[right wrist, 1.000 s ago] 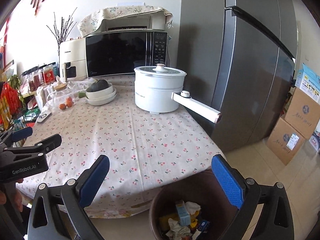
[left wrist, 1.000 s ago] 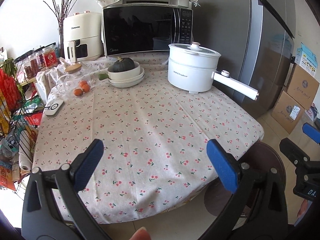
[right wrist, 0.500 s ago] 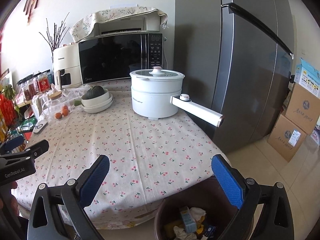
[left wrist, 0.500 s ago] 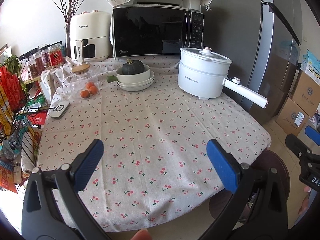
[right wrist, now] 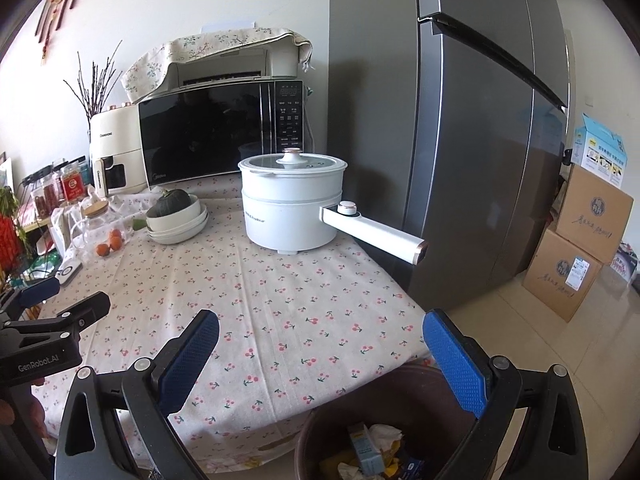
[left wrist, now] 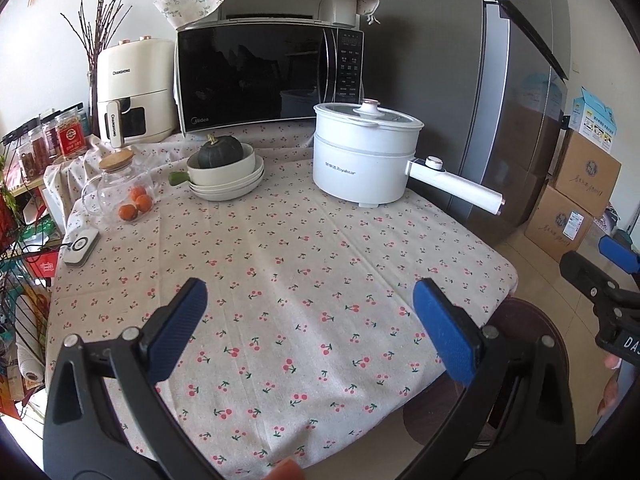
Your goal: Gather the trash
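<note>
left tongs point(left wrist: 306, 318) released and empty, fingers spread wide over the cherry-print cloth of the surface point(left wrist: 280, 264); right tongs point(right wrist: 320, 342) likewise released and empty, hanging at the near edge of the surface, above a brown bin point(right wrist: 404, 396) at the lower centre of the right view. the trash point(right wrist: 372, 440) lies inside the bin: crumpled white paper, a small carton and coloured wrappers, packed loosely. no loose litter is visible on the cloth in either view, so the collecting appears largely done. standing items at the upper part of the frame, namely a white pot point(left wrist: 366, 158), stacked bowls point(left wrist: 226, 174) holding a dark squash, and a glass jar point(left wrist: 120, 188), are kitchenware, not trash. handling, as a judgement: paper and wrappers are light, soft and crushable, best pinched at a raised fold; the carton is stiffer and should be taken across its narrow faces. thin film may slip between the pads.
</note>
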### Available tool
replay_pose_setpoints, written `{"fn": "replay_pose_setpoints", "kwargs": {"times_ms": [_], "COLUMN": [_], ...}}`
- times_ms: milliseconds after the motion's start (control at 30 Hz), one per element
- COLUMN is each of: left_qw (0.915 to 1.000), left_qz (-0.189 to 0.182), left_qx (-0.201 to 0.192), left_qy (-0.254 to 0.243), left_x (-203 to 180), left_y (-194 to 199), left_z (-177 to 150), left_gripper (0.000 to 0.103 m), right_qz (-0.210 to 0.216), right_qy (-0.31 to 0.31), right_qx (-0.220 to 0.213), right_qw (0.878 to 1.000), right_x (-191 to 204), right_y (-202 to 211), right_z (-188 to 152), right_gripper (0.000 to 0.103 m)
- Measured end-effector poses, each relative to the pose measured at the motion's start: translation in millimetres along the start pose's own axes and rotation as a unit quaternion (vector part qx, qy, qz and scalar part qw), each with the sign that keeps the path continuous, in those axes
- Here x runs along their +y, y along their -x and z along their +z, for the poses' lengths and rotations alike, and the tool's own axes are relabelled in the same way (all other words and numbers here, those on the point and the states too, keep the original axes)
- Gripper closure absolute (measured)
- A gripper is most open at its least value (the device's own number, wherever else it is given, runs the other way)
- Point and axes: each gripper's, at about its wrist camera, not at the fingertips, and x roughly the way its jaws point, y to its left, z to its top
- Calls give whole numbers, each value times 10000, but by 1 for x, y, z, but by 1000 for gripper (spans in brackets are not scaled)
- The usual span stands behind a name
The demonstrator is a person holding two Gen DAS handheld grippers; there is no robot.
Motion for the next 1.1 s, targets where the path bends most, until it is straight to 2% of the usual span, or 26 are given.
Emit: {"fn": "replay_pose_setpoints", "kwargs": {"times_ms": [367, 600, 1100], "left_qw": [9990, 9985, 9980], "left_qz": [-60, -71, -41], "left_qx": [-409, -530, -566], "left_qy": [-142, -132, -265], "left_x": [-14, -17, -24], "left_y": [14, 18, 21], "left_z": [6, 5, 3], "left_gripper": [1, 1, 1], "right_qz": [-23, -23, -50], "right_qy": [-81, -90, -116], "right_qx": [-286, -406, -401], "right_qw": [9996, 9991, 9991], "right_x": [-7, -7, -9], "right_y": [9, 13, 15], "right_z": [7, 9, 8], "right_gripper": [0, 0, 0]}}
